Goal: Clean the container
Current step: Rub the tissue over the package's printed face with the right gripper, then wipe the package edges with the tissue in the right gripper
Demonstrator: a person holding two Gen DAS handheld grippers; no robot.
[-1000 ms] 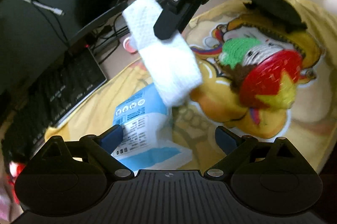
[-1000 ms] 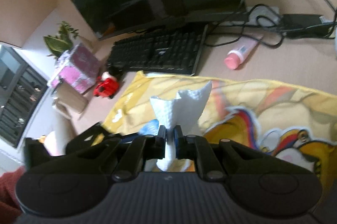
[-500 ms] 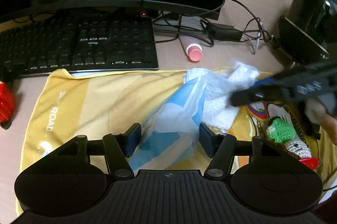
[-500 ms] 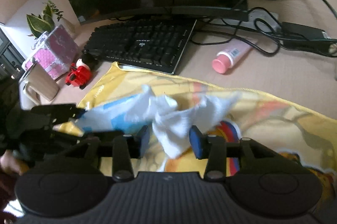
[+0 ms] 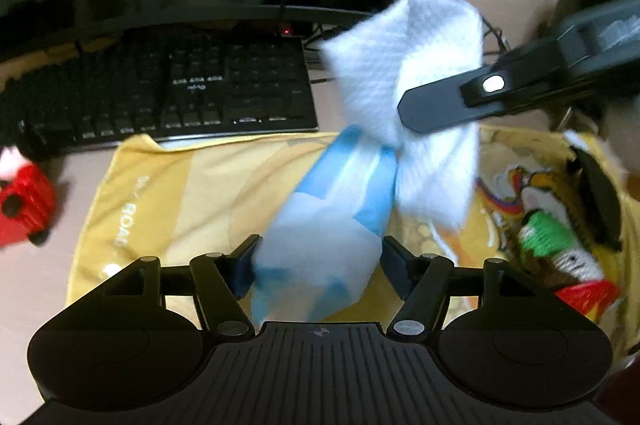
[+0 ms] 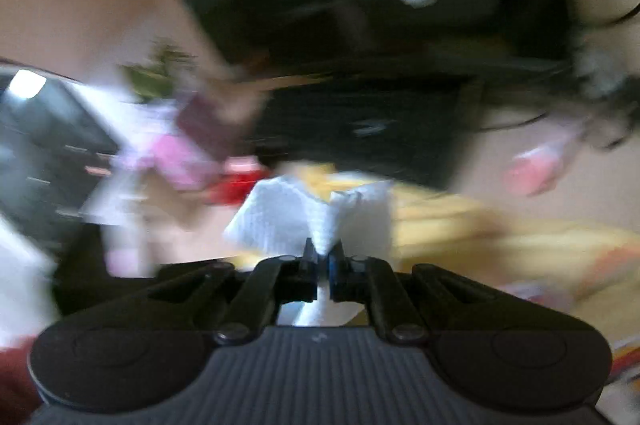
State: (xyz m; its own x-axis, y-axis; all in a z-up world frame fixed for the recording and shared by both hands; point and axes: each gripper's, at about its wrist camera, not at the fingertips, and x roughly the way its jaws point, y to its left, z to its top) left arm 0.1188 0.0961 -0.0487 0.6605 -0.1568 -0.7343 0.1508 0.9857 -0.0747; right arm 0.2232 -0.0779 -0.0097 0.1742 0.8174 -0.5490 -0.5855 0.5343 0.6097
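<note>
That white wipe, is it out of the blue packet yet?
Partly out: the white wipe trails from the blue packet, pinched by the right gripper.

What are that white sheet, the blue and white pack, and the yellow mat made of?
The sheet looks like a paper tissue or wipe: matte white with an embossed grid, folding limply where the right gripper pinches it. The pack, between the left gripper's fingers, seems thin plastic film, slightly glossy and creased. The mat looks like printed cloth, matte and wrinkled at its edge.

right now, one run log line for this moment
left gripper: shut on wipes pack | right gripper: shut on white wipe, partly out of the pack | container: not seen
</note>
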